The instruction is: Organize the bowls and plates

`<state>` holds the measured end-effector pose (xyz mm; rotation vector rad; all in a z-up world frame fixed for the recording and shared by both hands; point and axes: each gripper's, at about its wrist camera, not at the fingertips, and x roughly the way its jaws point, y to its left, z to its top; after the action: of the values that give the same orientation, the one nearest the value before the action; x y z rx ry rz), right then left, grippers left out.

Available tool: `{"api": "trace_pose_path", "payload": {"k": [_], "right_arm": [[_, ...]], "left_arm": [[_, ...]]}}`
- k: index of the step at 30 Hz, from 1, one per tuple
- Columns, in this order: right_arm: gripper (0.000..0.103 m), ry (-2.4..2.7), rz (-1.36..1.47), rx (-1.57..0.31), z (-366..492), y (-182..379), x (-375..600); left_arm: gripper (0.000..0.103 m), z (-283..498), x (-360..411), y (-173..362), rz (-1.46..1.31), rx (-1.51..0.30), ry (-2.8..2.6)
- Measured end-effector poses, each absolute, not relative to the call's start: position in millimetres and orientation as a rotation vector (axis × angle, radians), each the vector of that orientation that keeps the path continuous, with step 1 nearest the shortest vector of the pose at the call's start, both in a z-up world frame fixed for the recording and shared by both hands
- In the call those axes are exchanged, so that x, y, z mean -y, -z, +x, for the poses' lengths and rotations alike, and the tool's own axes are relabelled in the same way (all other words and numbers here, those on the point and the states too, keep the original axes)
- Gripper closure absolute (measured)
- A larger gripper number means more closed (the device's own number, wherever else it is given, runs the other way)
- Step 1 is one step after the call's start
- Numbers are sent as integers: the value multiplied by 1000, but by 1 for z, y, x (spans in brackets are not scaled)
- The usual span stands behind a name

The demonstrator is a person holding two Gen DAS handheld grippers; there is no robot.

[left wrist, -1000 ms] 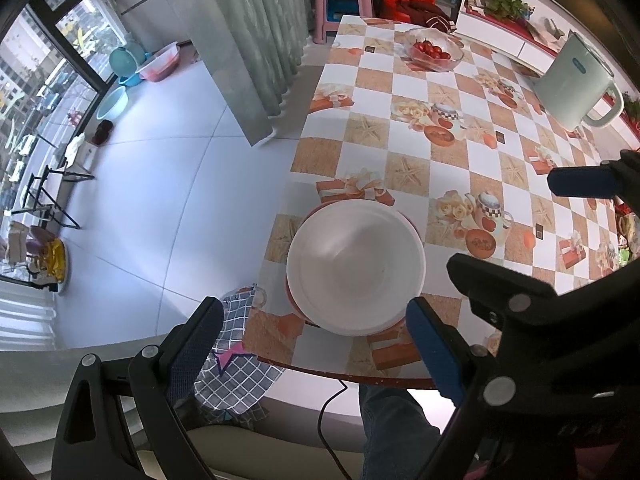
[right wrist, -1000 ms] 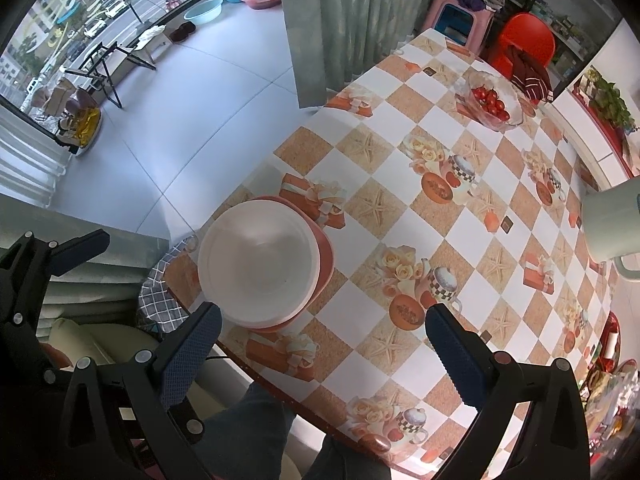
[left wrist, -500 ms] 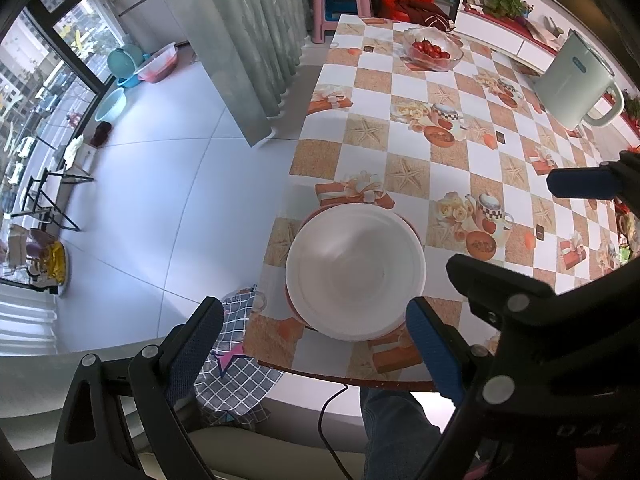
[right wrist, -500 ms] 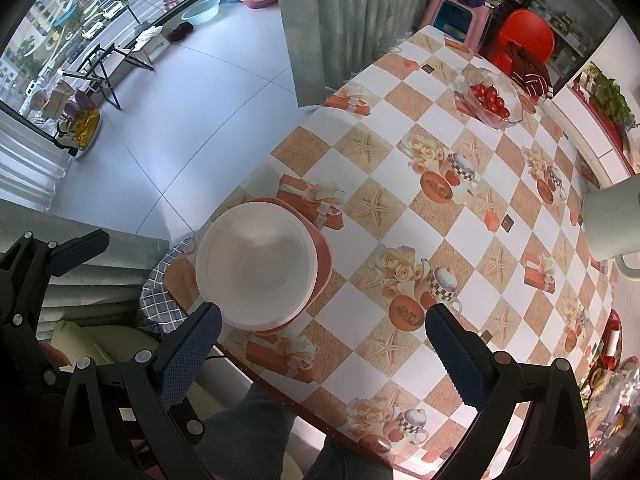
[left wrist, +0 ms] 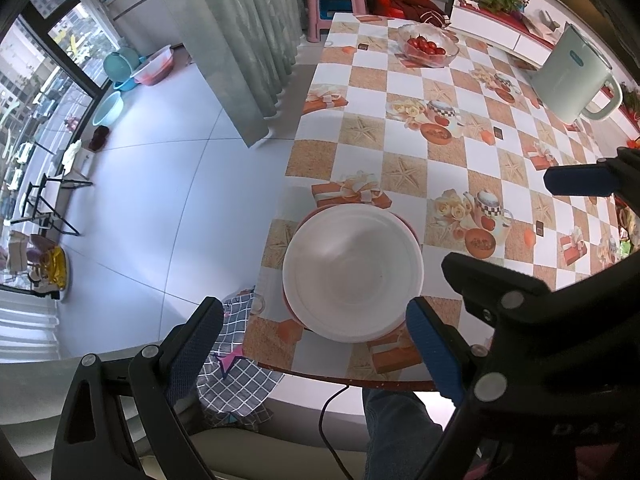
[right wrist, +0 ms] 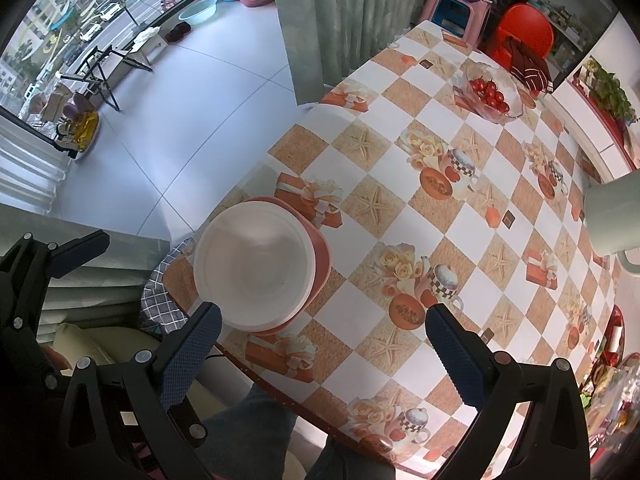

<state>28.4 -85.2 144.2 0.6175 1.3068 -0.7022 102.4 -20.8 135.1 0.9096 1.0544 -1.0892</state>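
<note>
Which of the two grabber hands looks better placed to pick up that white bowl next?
Probably the left. In its own view the white bowl sits centred ahead of the open left gripper, between its fingers. The right gripper, also open, has the bowl off to its left side, past one finger, with only tablecloth ahead.

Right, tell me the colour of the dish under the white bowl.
Pinkish red dish, its rim peeking out beneath the white bowl; clearest in the right wrist view.

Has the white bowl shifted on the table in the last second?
No. The white bowl sits on the red plate, just below the printed gift box, as before.
</note>
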Motion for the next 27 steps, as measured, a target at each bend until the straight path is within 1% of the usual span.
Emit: {"api": "trace_pose_path", "payload": {"k": [27], "right_arm": [[0, 727, 655, -1307, 25, -137, 90]], "left_arm": [[9, 103, 27, -131, 941, -1041, 1112]]}}
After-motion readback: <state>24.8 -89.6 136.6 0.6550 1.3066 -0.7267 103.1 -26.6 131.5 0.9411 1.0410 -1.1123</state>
